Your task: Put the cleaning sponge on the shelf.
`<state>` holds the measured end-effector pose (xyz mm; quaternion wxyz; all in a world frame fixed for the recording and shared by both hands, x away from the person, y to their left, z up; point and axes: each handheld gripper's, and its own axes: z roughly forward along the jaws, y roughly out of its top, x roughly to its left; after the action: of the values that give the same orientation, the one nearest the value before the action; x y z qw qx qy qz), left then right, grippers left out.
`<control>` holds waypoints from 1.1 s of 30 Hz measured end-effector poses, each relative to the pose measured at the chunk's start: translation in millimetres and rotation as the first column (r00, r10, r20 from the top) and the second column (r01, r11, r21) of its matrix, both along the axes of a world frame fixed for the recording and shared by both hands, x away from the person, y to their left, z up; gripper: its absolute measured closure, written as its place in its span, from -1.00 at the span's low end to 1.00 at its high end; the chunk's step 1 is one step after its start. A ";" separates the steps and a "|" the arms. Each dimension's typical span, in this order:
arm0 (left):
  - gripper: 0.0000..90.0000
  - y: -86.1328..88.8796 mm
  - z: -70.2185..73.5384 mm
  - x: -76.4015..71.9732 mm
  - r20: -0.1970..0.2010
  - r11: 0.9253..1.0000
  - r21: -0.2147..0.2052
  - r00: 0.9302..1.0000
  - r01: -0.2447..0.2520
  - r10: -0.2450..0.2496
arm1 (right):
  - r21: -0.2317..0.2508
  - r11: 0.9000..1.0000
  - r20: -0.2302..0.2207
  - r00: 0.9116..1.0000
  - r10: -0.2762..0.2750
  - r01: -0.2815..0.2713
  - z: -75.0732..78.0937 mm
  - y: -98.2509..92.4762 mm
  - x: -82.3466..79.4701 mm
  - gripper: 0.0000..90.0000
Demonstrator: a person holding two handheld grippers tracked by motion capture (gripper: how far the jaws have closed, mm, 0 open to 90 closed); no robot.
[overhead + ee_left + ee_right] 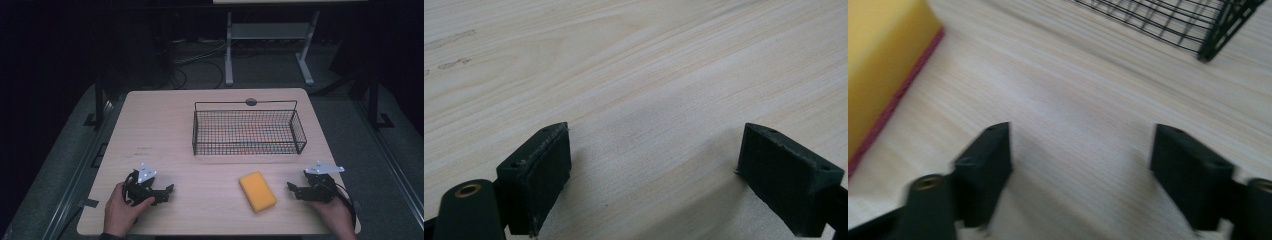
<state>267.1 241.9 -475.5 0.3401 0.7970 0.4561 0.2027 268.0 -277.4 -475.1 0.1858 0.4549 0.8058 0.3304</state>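
Both tools rest near the tabletop's (pixel 165 130) front edge: left tool (pixel 169 192) wide, right tool (pixel 292 188) parted, empty, sponge (pixel 257 191) just beside it.

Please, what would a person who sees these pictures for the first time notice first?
Most likely the yellow sponge, bright against the pale wooden table, lying near the front edge between the two hands. Behind it, toward the far side, stands a black wire basket. The left tongs and right tongs rest open on either side, holding nothing.
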 end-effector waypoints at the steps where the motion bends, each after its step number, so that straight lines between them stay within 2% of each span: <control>1: -0.71 0.0 0.0 0.0 0.000 1.000 0.000 1.000 0.000 0.000 | 0.001 1.000 0.003 1.000 0.004 -0.004 1.5 0.5 -1.1 -0.24; 5: -0.71 0.0 0.0 0.0 0.000 1.000 0.000 1.000 0.000 0.000 | 0.012 1.000 -0.015 1.000 0.019 -0.018 7.2 0.1 -1.3 0.26; 6: -0.71 0.0 0.0 0.0 0.000 1.000 0.000 1.000 0.000 0.000 | 0.012 1.000 -0.015 1.000 0.019 -0.018 7.2 0.1 -1.3 0.26; 7: -0.71 0.0 0.0 0.0 0.000 1.000 0.000 1.000 0.000 0.000 | 0.016 1.000 -0.020 0.999 0.026 -0.025 8.7 0.0 -0.7 0.39; 8: -0.71 0.0 0.0 0.0 0.000 1.000 0.000 1.000 0.000 0.000 | 0.029 0.999 -0.031 0.999 0.040 -0.039 11.8 0.6 0.1 0.67; 9: -0.71 0.0 0.0 0.0 0.000 1.000 0.000 1.000 0.000 0.000 | 0.033 0.999 -0.035 0.998 0.045 -0.044 13.4 1.0 0.4 0.82; 10: -0.71 0.0 0.0 0.0 0.000 1.000 0.000 1.000 0.000 0.000 | 0.033 0.999 -0.035 0.998 0.045 -0.044 13.4 1.0 0.4 0.82; 11: -0.71 0.0 0.0 0.0 0.000 1.000 0.000 1.000 0.000 0.000 | 0.036 0.998 -0.048 0.997 0.056 -0.055 16.8 2.9 2.0 0.99; 13: -0.71 0.0 0.0 0.0 0.000 1.000 0.000 1.000 0.000 0.000 | 0.044 0.997 -0.073 0.995 0.064 -0.061 18.2 4.6 4.4 0.99; 19: -0.71 0.0 0.0 0.0 0.000 1.000 0.000 1.000 0.000 0.000 | 0.068 0.993 -0.097 0.990 0.100 -0.094 21.4 12.9 10.4 0.99; 22: -0.71 0.0 0.1 0.0 -0.001 1.000 0.001 1.000 0.000 0.000 | 0.069 0.992 -0.094 0.989 0.116 -0.110 22.9 18.3 12.5 0.99; 25: -0.71 0.0 0.0 0.0 0.000 1.000 0.000 1.000 0.000 0.000 | 0.069 0.987 -0.096 0.984 0.151 -0.145 23.9 29.9 16.9 0.99; 33: -0.71 0.0 0.0 0.0 0.000 1.000 0.000 1.000 0.000 0.000 | 0.086 0.978 -0.107 0.974 0.200 -0.192 23.7 47.8 21.8 1.00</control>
<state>267.1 241.9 -475.5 0.3400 0.7970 0.4562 0.2025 289.7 -229.5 -451.4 0.0883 0.3982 0.8431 0.3505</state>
